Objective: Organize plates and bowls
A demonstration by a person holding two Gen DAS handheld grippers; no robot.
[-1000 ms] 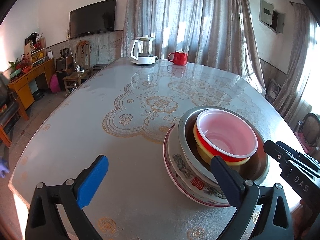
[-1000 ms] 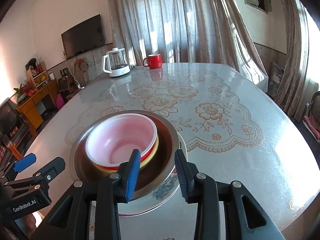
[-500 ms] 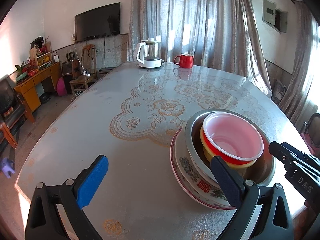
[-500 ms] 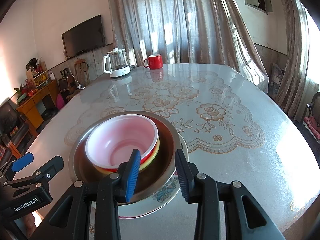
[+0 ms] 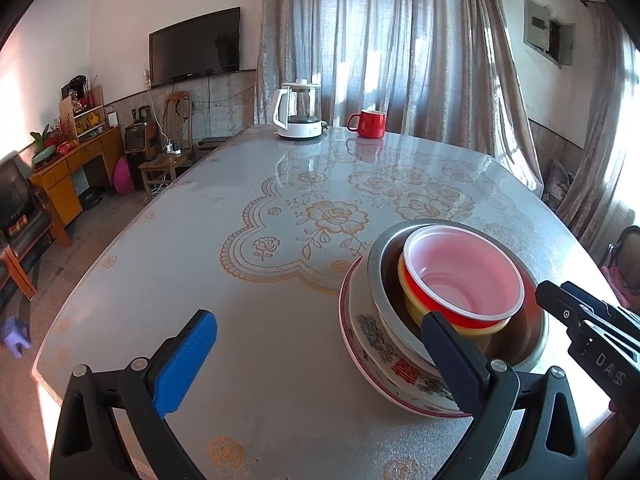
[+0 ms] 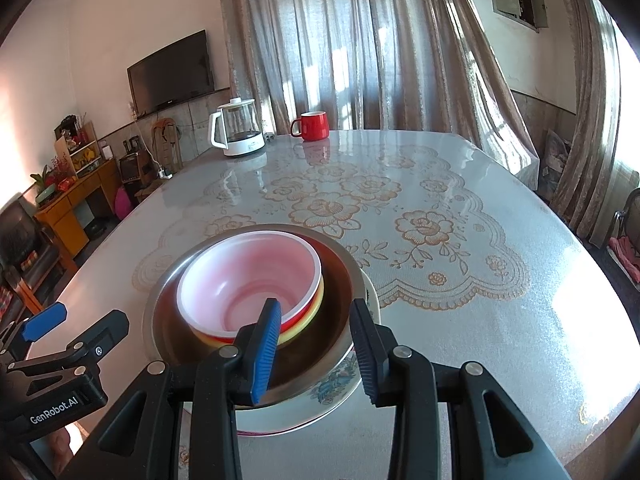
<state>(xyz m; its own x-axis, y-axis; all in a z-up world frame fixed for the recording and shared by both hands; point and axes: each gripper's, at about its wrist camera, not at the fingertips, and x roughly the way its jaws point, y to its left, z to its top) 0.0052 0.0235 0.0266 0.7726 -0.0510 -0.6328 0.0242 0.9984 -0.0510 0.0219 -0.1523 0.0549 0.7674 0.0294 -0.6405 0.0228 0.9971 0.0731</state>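
Observation:
A stack stands near the table's front edge: a floral plate [image 5: 372,344] at the bottom, a steel bowl [image 5: 380,264] on it, then a yellow bowl [image 5: 412,304] and a red bowl with a pale pink inside [image 5: 460,280]. The stack also shows in the right wrist view, with the plate [image 6: 340,376], the steel bowl [image 6: 168,320] and the red bowl [image 6: 240,280]. My left gripper [image 5: 316,360] is wide open and empty, left of the stack. My right gripper [image 6: 316,344] is open and empty, its fingers over the stack's near rim.
A white and glass kettle [image 5: 298,114] and a red mug [image 5: 370,123] stand at the table's far end. The table [image 5: 240,280] has a glass top over a lace cloth. A wooden sideboard [image 5: 72,176] and chairs stand on the left.
Both grippers have drawn back slightly from the stack, and the left view has shifted a little. The bowls and plate have not moved.

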